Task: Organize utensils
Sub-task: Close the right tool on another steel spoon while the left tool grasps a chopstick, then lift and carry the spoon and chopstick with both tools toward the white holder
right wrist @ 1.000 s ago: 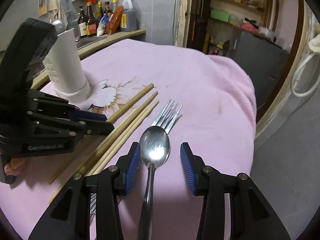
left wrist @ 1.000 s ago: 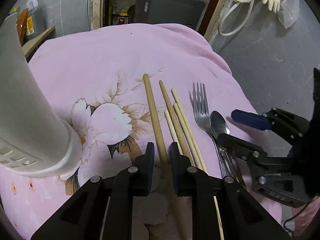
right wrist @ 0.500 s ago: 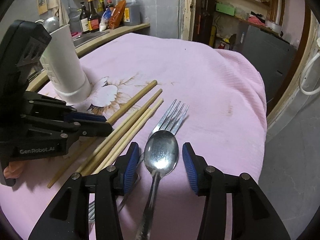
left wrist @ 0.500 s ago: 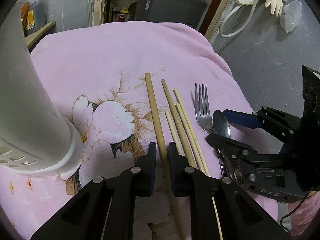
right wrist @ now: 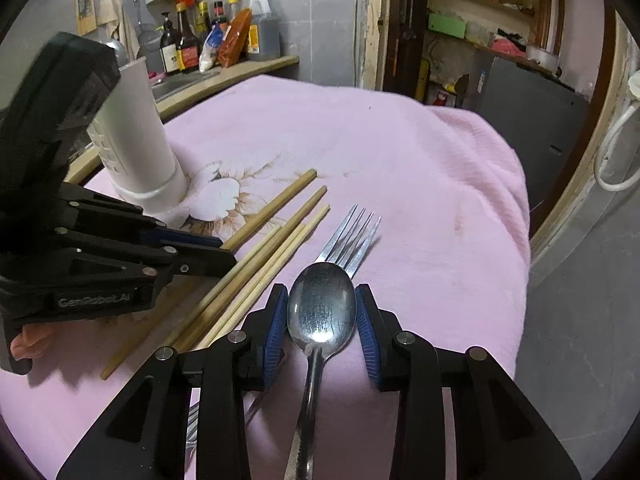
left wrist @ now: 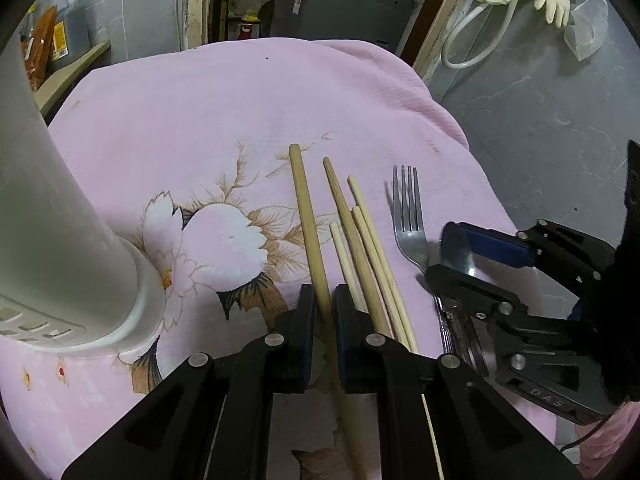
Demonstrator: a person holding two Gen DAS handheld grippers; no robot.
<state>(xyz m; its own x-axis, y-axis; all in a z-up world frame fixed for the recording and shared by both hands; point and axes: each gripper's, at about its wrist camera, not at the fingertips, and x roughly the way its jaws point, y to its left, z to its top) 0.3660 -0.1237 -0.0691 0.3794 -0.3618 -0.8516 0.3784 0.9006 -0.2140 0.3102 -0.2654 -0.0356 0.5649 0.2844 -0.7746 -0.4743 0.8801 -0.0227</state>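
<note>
Holder: the white utensil holder (left wrist: 60, 240) stands upright at the far left of my pink flowered cloth (left wrist: 248, 92), well apart from both my tongs.
Left tongs: my left gripper (left wrist: 321, 300) is pinched nearly closed on the thickest chopstick (left wrist: 306, 216), one pad on each side of the shaft.
Thick chopstick: it lies on the cloth, running away from me, leftmost of the sticks.
Other chopsticks: the thinner chopsticks (left wrist: 360, 240) lie bunched just to its right, outside my left jaws, one touching the outer side of my right finger.
Fork: the fork (left wrist: 406, 208) lies on the cloth right of the sticks, its tines pointing away.
Right tongs: my right gripper (right wrist: 322, 316) is closing, narrow now, with the spoon (right wrist: 321, 308) bowl between the blue pads (right wrist: 276, 328); both pads sit at the bowl's edges, though I cannot tell whether they press yet.
Spoon: its bowl overlaps the fork's neck, and its handle runs back towards me.
</note>
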